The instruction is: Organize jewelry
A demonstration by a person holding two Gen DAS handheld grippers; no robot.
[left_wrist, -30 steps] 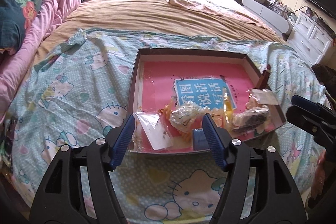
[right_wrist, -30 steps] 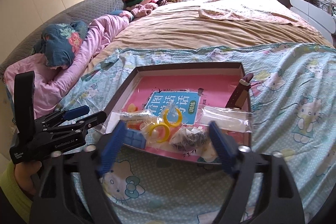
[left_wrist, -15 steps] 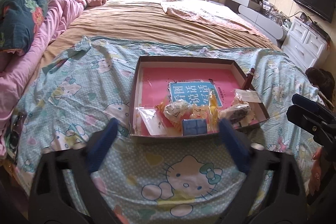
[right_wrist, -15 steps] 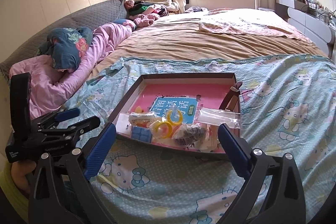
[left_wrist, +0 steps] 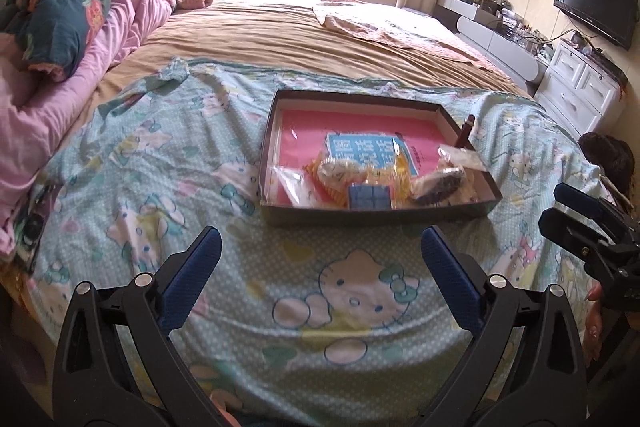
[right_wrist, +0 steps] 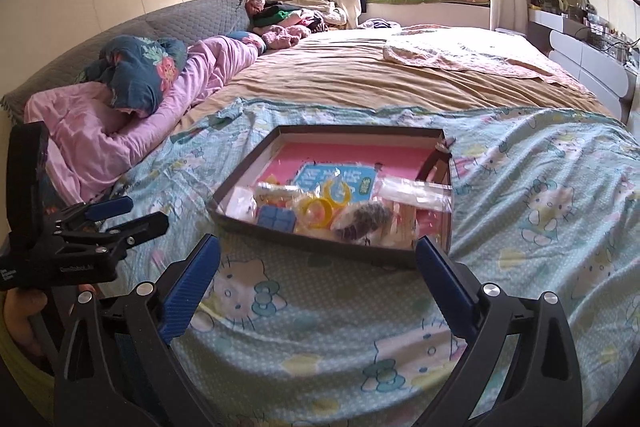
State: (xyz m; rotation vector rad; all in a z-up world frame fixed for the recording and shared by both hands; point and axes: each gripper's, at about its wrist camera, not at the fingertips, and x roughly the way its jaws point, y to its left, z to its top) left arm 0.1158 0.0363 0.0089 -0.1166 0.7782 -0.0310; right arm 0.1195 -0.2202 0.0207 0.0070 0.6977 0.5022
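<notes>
A shallow brown box [left_wrist: 372, 213] with a pink floor lies on the Hello Kitty sheet; it also shows in the right wrist view [right_wrist: 320, 243]. In its near end lie clear bags of jewelry: yellow bangles [right_wrist: 320, 211], a dark beaded piece [right_wrist: 366, 219] and a blue cube [left_wrist: 369, 196]. My left gripper [left_wrist: 320, 255] is open and empty, held well short of the box. My right gripper [right_wrist: 318, 259] is open and empty, just short of the box's near edge.
A pink quilt [left_wrist: 60, 95] and a dark floral pillow [right_wrist: 136, 75] lie along the left. A brown blanket [left_wrist: 304, 39] covers the far bed. White drawers [left_wrist: 580, 87] and a wall TV [left_wrist: 596, 7] stand at the right.
Both grippers have drawn back from the box toward me and risen, and their jaws have opened wider. The box and its contents have not moved.
</notes>
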